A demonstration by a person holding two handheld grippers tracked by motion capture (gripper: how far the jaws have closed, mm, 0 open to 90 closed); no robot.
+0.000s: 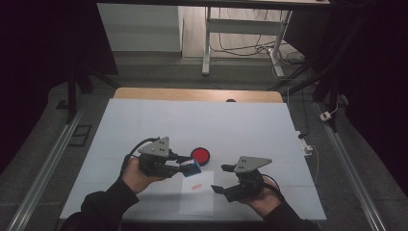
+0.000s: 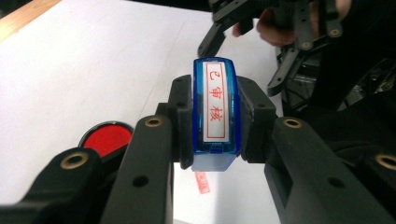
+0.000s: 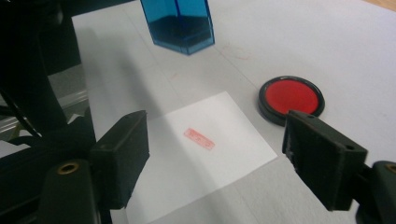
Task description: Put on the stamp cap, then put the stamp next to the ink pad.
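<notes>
With a red mark already on the paper sheet (image 3: 201, 154), the left gripper (image 2: 215, 116) pinches the blue stamp (image 2: 215, 105) above the tabletop (image 1: 144, 125) near the ink pad (image 1: 200, 155), right gripper (image 3: 215, 158) jaws spread empty; next, probably setting it down

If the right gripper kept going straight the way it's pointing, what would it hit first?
Probably the sheet of paper bearing the red stamp mark, which lies between the right gripper's open fingers. The red ink pad lies off to the side, though depth is unclear.
</notes>
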